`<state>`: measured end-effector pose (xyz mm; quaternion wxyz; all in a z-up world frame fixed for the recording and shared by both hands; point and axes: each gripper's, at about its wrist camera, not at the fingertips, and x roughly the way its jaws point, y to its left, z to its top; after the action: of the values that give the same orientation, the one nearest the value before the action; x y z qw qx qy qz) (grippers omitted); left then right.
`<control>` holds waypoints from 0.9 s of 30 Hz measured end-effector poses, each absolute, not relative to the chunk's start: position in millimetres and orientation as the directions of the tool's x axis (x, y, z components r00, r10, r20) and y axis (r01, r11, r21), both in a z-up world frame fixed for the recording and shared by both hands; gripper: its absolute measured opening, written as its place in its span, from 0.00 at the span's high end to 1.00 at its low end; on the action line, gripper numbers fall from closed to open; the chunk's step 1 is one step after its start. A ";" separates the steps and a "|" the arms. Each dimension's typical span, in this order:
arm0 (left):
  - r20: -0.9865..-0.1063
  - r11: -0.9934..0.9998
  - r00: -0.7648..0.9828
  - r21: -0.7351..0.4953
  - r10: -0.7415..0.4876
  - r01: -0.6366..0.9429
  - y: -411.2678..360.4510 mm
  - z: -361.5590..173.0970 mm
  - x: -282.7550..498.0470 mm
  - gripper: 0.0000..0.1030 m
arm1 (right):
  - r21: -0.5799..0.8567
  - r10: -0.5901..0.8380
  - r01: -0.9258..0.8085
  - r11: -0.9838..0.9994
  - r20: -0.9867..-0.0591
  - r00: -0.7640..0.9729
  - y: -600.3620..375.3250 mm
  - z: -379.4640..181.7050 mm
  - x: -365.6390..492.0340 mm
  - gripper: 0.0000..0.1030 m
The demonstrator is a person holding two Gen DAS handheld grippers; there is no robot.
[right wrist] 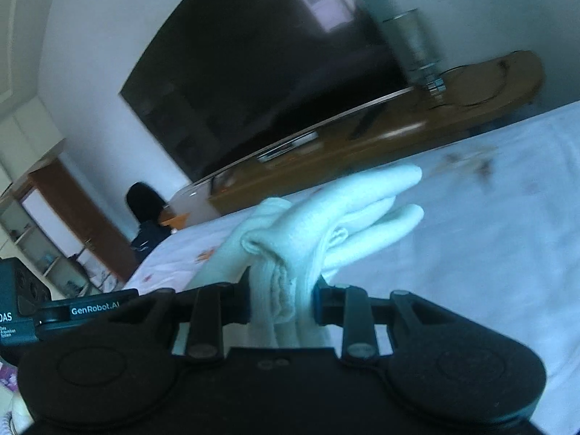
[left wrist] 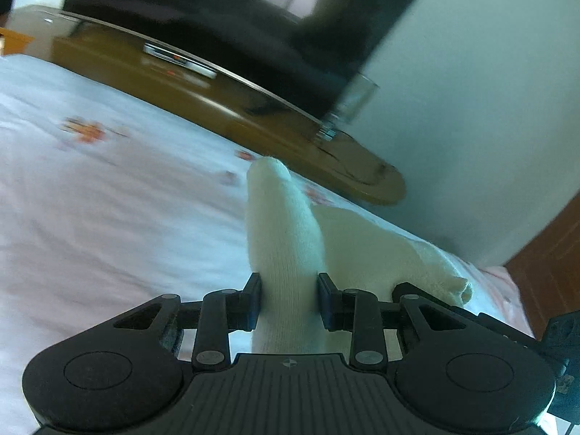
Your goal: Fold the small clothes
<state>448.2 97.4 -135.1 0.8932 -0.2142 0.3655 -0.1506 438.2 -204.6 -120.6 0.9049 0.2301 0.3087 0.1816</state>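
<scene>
Both claws are clamped on the white knit glove now, and it's up off the bed! The left claw (left wrist: 289, 302) pinches one finger of the glove (left wrist: 286, 239), which runs away from it toward the far edge of the bed (left wrist: 108, 217). The right claw (right wrist: 281, 302) grips the bunched cuff end of the glove (right wrist: 326, 224), its fingers fanning out to the right above the sheet. The risk here: the left grip is on a single narrow finger, so a quick swing could let the knit slide out between the pads. The right claw holds a thick wad, which may come down creased rather than flat. Beyond the bed stands a wooden cabinet (left wrist: 217, 108) with a dark television (right wrist: 272, 72).
</scene>
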 end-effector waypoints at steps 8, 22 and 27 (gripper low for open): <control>-0.616 0.891 0.711 -0.453 -0.339 0.033 188.4 -160.3 456.5 0.69 | 0.526 0.529 -0.251 0.812 -0.484 0.697 -100.7 -145.0 464.3 0.72; -0.662 0.943 0.724 -0.330 -0.192 -0.052 218.4 -200.6 457.0 0.43 | 0.441 0.375 -0.088 0.893 -0.623 0.686 -96.4 -197.4 466.0 0.39; -0.641 0.954 0.740 -0.300 -0.205 0.004 196.3 -183.2 473.1 0.43 | 0.477 0.414 -0.097 0.873 -0.624 0.662 -99.3 -180.7 477.9 0.40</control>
<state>473.1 196.3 -183.2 0.9220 -0.1406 0.3563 -0.0566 477.9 -99.3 -180.7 0.8880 0.2063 0.3848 0.1439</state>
